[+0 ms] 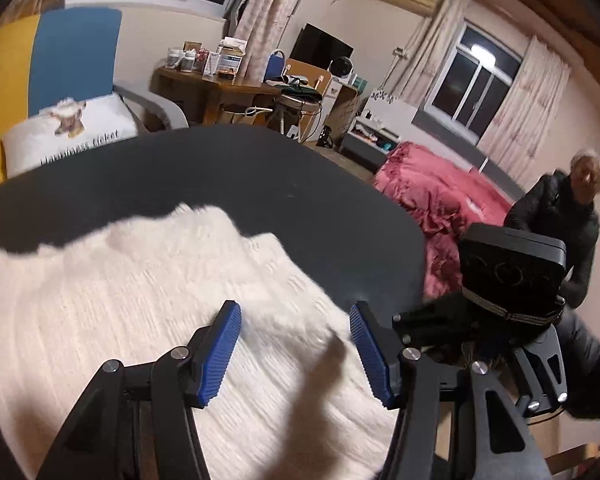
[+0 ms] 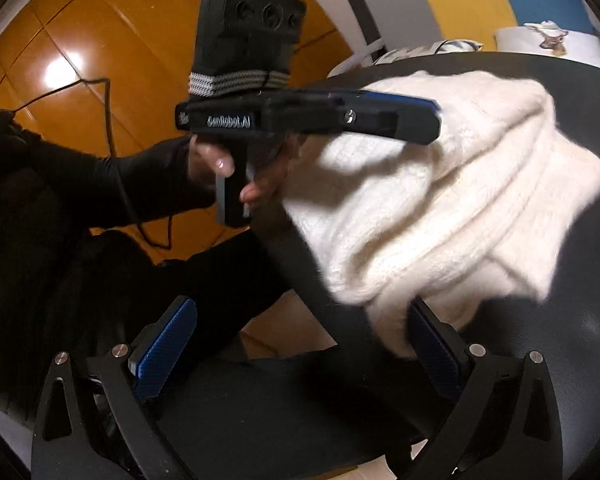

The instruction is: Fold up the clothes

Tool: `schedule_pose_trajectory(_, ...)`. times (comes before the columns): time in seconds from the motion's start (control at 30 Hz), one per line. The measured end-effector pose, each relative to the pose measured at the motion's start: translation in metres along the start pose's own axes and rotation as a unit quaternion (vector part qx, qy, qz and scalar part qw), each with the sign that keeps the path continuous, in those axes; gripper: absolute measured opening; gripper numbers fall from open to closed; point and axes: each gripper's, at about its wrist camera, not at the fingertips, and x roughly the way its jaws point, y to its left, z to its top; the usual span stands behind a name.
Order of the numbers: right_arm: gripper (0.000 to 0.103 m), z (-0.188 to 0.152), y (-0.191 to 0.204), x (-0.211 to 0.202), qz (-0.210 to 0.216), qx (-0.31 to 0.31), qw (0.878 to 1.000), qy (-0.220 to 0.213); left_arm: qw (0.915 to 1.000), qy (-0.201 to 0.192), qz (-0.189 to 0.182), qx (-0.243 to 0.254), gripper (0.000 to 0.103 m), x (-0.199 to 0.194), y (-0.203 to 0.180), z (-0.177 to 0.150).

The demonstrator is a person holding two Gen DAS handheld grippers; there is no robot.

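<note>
White knit sweater [image 2: 440, 184] lies bunched in thick, rounded layers on the dark round table [image 1: 260, 184], its near edge reaching the table rim closest to the person; whether this heap is a half-made fold or a garment waiting to be spread, the pictures do not settle. Above it hangs the left gripper [image 1: 296, 350], its blue pads spread apart with nothing between them. Lower, at the table rim, the right gripper [image 2: 304, 352] is likewise spread wide and holds nothing, one pad just beside the sweater's hem. As I judge it, the risk lies in the fluffy, slack knit: a pinch could catch only the top layer, so the lower ones sag or drag, and a pull toward the rim could slide the whole heap off the table.
</note>
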Motion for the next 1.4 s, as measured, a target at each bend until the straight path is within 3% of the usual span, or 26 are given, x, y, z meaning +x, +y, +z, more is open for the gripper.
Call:
schedule_pose_trajectory(0.07, 0.103, 0.002, -0.007, 0.01, -0.022, 0.002, 1.0, 0.019, 0.9999, 0.006, 0.006, 0.014, 0.058, 0.004, 0.001, 0.006)
schedule_pose_trajectory(0.17, 0.103, 0.004, 0.003, 0.028, -0.003, -0.022, 0.997, 0.068, 0.999, 0.038, 0.005, 0.021, 0.058, 0.021, 0.007, 0.003)
schedule_pose_trajectory(0.27, 0.103, 0.006, 0.012, 0.047, 0.015, -0.046, 0.992, 0.118, 0.9967, 0.045, 0.032, 0.059, 0.058, 0.033, 0.0, -0.007)
schedule_pose_trajectory(0.37, 0.103, 0.009, 0.019, 0.061, 0.036, -0.066, 0.986, 0.151, 0.996, 0.056, 0.043, 0.055, 0.058, 0.036, -0.003, -0.002)
schedule_pose_trajectory(0.43, 0.103, 0.011, 0.014, 0.057, 0.041, -0.045, 0.991, 0.122, 0.9963, 0.063, 0.035, 0.048, 0.059, 0.031, -0.003, 0.005)
schedule_pose_trajectory(0.53, 0.103, 0.01, 0.017, 0.053, 0.015, -0.032, 0.995, 0.091, 0.9976, 0.061, 0.018, 0.029, 0.059, 0.019, 0.002, 0.023)
schedule_pose_trajectory(0.7, 0.103, 0.008, 0.021, 0.032, -0.051, 0.0, 0.997, 0.05, 0.9927, 0.092, 0.048, 0.063, 0.058, 0.04, 0.005, 0.032)
schedule_pose_trajectory(0.8, 0.103, 0.015, 0.028, 0.007, -0.109, 0.002, 0.994, -0.005, 0.9874, 0.113, 0.068, 0.087, 0.059, 0.055, 0.006, 0.036)
schedule_pose_trajectory(0.9, 0.103, 0.034, 0.03, 0.001, -0.116, -0.012, 0.991, -0.069, 0.9808, 0.135, 0.087, 0.111, 0.059, 0.07, 0.007, 0.04)
schedule_pose_trajectory(1.0, 0.103, 0.043, 0.02, 0.019, -0.116, -0.023, 0.991, -0.062, 0.9727, 0.156, 0.107, 0.135, 0.059, 0.084, 0.008, 0.043)
schedule_pose_trajectory(1.07, 0.103, 0.034, 0.013, 0.039, -0.104, 0.004, 0.994, -0.018, 0.9705, 0.162, 0.114, 0.138, 0.062, 0.093, 0.01, 0.044)
schedule_pose_trajectory(1.1, 0.102, 0.028, 0.012, 0.047, -0.102, 0.011, 0.995, -0.006, 0.9738, 0.155, 0.11, 0.125, 0.063, 0.094, 0.013, 0.044)
schedule_pose_trajectory(1.27, 0.103, 0.019, 0.009, 0.056, -0.104, 0.014, 0.994, -0.027, 0.9811, 0.154, 0.077, 0.088, 0.063, 0.084, 0.022, 0.054)
schedule_pose_trajectory(1.4, 0.103, 0.03, 0.026, 0.049, -0.136, 0.009, 0.991, -0.014, 0.9929, 0.11, 0.037, 0.026, 0.062, 0.053, 0.043, 0.071)
